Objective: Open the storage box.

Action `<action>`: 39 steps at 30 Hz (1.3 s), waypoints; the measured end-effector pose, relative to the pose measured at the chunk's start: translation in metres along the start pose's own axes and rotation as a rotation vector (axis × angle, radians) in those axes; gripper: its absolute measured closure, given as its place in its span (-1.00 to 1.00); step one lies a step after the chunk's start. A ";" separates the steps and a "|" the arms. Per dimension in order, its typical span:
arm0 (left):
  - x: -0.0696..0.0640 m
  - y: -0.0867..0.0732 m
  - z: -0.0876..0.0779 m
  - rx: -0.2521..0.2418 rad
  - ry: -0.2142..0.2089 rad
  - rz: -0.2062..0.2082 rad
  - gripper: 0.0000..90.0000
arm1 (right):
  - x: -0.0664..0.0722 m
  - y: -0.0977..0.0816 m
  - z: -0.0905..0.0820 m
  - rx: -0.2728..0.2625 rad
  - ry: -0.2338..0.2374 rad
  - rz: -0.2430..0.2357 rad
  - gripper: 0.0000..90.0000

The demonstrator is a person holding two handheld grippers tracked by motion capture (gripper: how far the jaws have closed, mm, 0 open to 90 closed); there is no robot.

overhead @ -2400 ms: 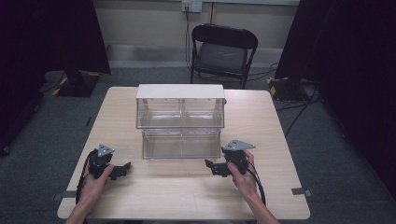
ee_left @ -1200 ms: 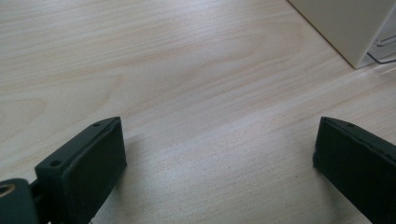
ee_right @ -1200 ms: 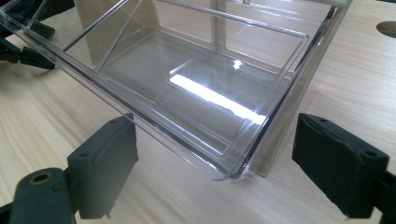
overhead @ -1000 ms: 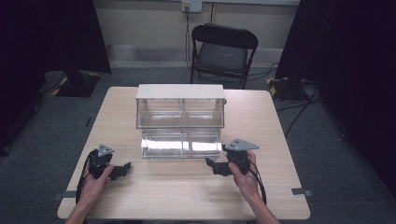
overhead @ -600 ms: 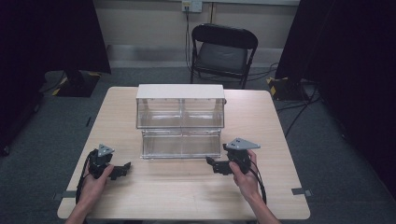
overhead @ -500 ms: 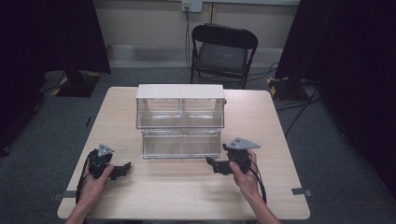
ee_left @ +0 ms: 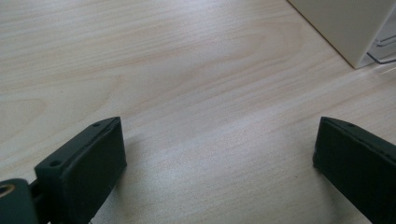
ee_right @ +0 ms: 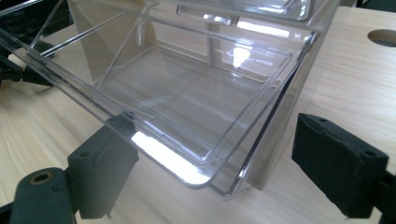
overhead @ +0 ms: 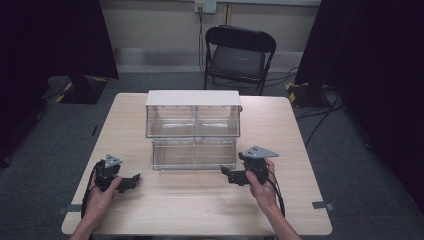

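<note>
Drawer [overhead: 194, 154]: clear, tilted open.
Right gripper [overhead: 231, 176]: jaws spread, at drawer's right corner; push evenly.
Left gripper [overhead: 131, 181]: jaws apart, left of drawer.

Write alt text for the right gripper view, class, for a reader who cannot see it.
An empty clear plastic drawer hangs tilted out of its cabinet above a pale wooden table. The right gripper stands open just in front of the drawer's lower corner, one of its black fingers close under the front edge.
</note>
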State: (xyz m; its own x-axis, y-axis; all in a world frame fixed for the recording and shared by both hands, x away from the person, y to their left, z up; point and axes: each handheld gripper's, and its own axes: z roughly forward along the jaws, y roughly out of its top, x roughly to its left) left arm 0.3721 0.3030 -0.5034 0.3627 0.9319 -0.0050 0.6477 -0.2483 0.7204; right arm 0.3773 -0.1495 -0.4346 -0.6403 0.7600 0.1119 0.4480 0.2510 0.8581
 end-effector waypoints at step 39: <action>0.000 0.000 0.000 -0.001 0.001 -0.001 -0.96 | -0.012 0.010 0.007 -0.009 -0.005 0.027 -0.69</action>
State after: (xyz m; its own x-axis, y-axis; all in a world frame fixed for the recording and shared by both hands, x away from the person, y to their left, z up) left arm 0.3721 0.3029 -0.5035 0.3611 0.9325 -0.0052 0.6476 -0.2468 0.7209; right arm 0.3935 -0.1521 -0.4310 -0.6250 0.7693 0.1327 0.4597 0.2253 0.8590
